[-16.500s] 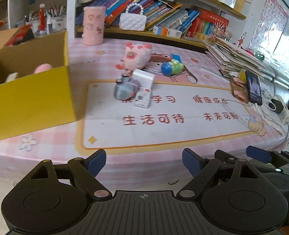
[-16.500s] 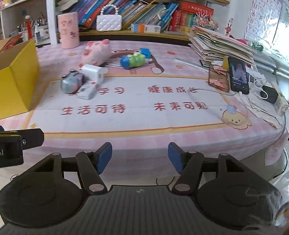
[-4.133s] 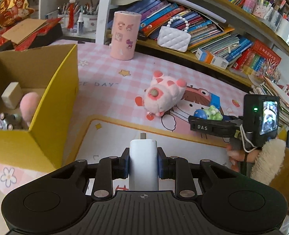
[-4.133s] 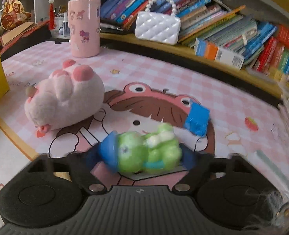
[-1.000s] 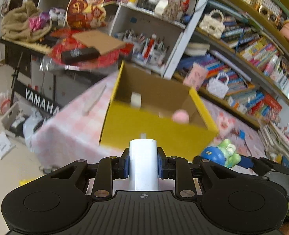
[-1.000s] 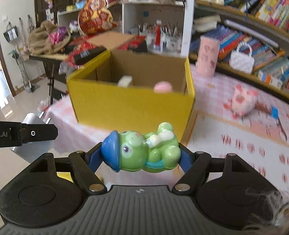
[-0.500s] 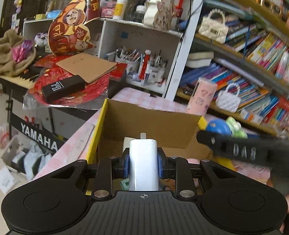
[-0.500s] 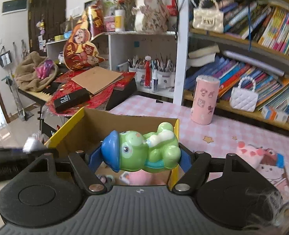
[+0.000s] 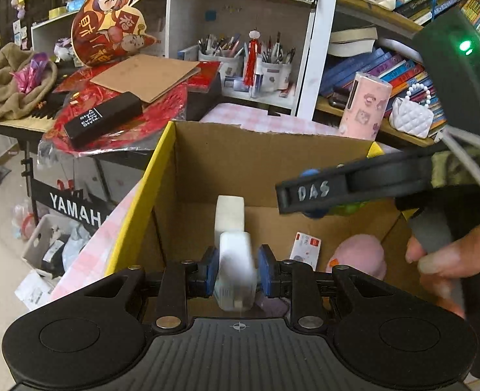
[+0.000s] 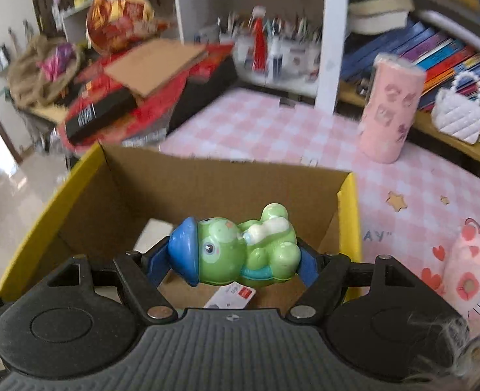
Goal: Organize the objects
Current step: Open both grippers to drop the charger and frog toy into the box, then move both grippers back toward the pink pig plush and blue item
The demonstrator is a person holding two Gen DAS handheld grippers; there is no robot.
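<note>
The left tongs (image 9: 236, 270) are squeezing a white charger (image 9: 235, 268) between their 2 blue pads. The charger is standing up with its long side pointing away, along the tongs. It looks a bit blurry. The right tongs (image 10: 232, 262) are squeezing a green frog toy (image 10: 240, 247) with a blue hat. The frog is lying sideways across the tongs, hat at the left pad and feet at the right pad.

Right below both tongs, the yellow box (image 9: 135, 215) is sitting open. Both tongs are pointing down into it. The charger is hanging over the left part of the box, and the frog is hanging over the right part. So the box is straight under both things, and letting go should drop them in, I think.

Inside the box, a white block (image 9: 229, 211) is leaning just past the charger. A small white and red card (image 9: 305, 249) and a pink soft ball (image 9: 360, 255) are lying nearer the right wall. A hand (image 9: 451, 257) is holding the right tongs at the right edge of the left view.

Past the box, a pink cup (image 10: 391, 107) is standing on the pink checked counter (image 10: 272, 127). A pink pig toy (image 10: 471, 260) is lying off to the right, still outside the box.
</note>
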